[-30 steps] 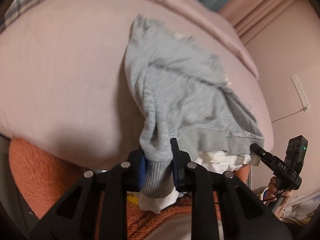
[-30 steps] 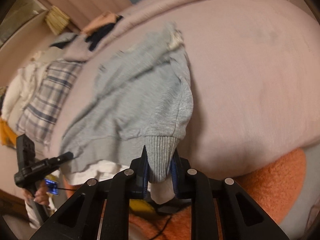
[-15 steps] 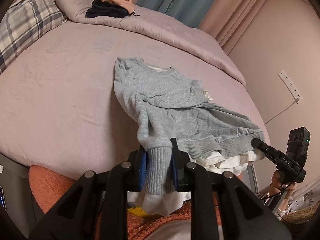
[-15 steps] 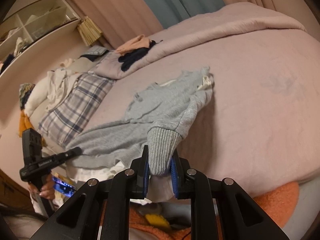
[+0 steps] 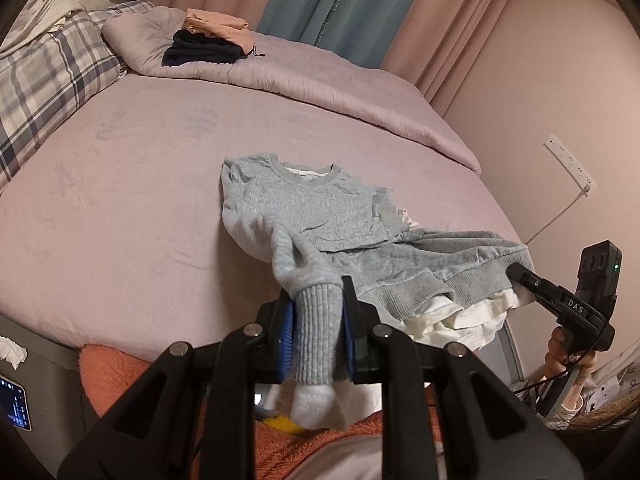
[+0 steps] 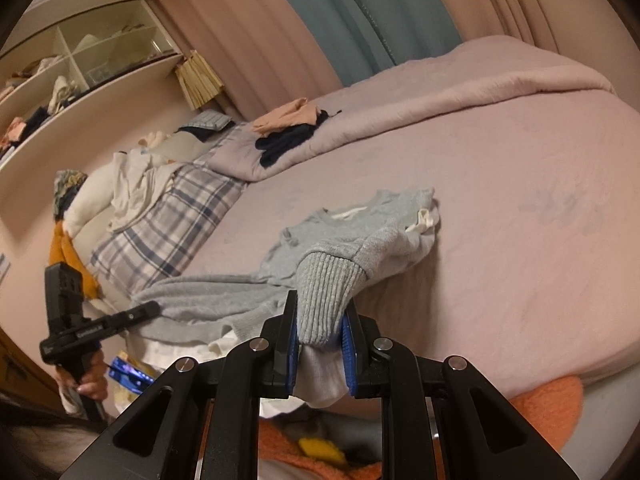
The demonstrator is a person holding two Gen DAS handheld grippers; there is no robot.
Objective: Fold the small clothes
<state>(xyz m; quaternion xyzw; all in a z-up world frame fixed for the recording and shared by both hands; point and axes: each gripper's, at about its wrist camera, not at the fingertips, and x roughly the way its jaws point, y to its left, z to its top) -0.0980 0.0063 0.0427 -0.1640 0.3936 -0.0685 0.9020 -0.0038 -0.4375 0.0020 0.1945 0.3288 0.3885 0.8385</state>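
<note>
The bed (image 5: 120, 184) is taking up most of the room, its mauve sheet lying smooth, with a duvet (image 5: 320, 80) bunched along the far edge in front of the curtains (image 5: 340, 4). A plaid pillow (image 5: 44, 76) is sitting at the head of the bed, and a small stack of clothes (image 5: 208, 42) (something peach on top of something dark) is resting on the duvet's end.

Near the closest edge of the bed, the sweater (image 5: 320, 208) is lying front up, collar pointing toward the duvet, its grey body rumpled and a white lining showing at the neck and under the hem. The hem is hanging just over the mattress edge, toward an orange fleece (image 5: 116, 372) below.

The left gripper (image 5: 316, 340) is clenching one ribbed cuff (image 5: 316, 320), the cuff standing between the blue pads with a white inner sleeve poking out beneath. The right gripper (image 6: 320, 354) is pinching the other cuff (image 6: 326, 292) the same way, with that sleeve stretching back to the shoulder lying on the sheet. Both sleeves are being held just off the bed at its near edge, one at each side of the sweater.

A wall socket (image 5: 568, 160) with a trailing cord is showing on the pink wall, and shelves (image 6: 80, 64) are standing beyond the pillow.
</note>
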